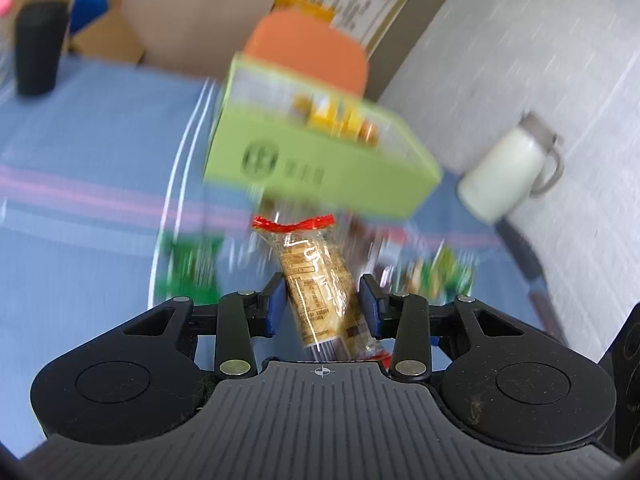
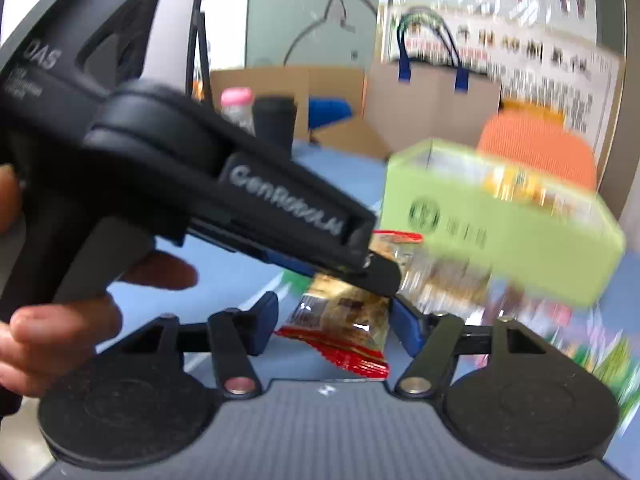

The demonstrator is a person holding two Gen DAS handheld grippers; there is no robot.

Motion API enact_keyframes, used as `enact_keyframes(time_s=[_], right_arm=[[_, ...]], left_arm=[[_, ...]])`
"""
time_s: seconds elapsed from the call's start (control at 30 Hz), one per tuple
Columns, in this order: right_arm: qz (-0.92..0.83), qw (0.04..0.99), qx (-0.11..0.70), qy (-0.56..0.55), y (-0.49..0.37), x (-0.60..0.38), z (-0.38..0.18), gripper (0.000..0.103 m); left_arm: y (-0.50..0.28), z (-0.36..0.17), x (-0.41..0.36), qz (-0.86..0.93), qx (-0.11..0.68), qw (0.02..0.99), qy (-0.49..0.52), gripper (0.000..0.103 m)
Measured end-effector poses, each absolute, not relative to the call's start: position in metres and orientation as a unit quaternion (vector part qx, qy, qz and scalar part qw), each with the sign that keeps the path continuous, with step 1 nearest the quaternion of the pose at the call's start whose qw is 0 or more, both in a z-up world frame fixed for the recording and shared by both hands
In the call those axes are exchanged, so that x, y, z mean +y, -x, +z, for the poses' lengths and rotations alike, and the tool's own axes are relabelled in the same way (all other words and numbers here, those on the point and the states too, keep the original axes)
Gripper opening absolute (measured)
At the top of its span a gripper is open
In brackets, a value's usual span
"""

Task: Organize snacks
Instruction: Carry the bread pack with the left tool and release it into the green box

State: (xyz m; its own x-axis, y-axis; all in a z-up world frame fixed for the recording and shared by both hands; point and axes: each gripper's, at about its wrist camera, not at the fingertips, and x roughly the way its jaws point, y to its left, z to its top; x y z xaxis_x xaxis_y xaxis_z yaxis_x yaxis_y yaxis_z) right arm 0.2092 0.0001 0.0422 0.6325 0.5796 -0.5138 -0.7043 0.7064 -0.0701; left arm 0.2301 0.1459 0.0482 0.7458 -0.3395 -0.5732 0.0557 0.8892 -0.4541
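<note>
My left gripper is shut on a clear biscuit packet with red crimped ends, held above the blue tablecloth. A light green snack box sits just ahead, open on top, with yellow packets inside. My right gripper is shut on a brown snack packet with a red edge. The left gripper's black body crosses the right wrist view, its tip above that packet. The green box lies ahead to the right.
Loose green and red snack packets lie on the blue striped cloth near the box. A white jug stands right, a black cylinder far left. An orange chair back and cardboard boxes stand behind.
</note>
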Motion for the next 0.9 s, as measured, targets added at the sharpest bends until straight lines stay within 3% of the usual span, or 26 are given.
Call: enact_keyframes(time_s=[0.13,0.33,0.6,0.67,0.73,0.83,0.9], right_arm=[[0.352,0.902,0.204,0.144,-0.262,0.013,0.066,0.071],[0.362,0.896,0.23,0.118,-0.364,0.03,0.079,0.071],[0.355,0.889,0.272,0.098,-0.428,0.039,0.041,0.07],[0.349,0.893,0.269,0.094,-0.432,0.037,0.043,0.072],[0.34,0.902,0.251,0.089,-0.43,0.027,0.053,0.076],[0.335,0.912,0.223,0.079,-0.404,0.007,0.069,0.083],[0.343,0.91,0.215,0.082,-0.377,-0.004,0.068,0.096]], left_arm=[[-0.278,0.083,0.152,-0.106,0.302,0.928,0.19,0.018],[-0.367,0.107,0.17,-0.095,0.289,0.934,0.185,0.013],[-0.435,0.077,0.163,-0.076,0.33,0.929,0.152,0.019],[-0.442,0.068,0.171,-0.077,0.328,0.927,0.163,0.025],[-0.44,0.07,0.183,-0.071,0.317,0.929,0.179,0.047],[-0.412,0.085,0.204,-0.072,0.272,0.939,0.199,0.065],[-0.391,0.09,0.214,-0.066,0.256,0.944,0.198,0.068]])
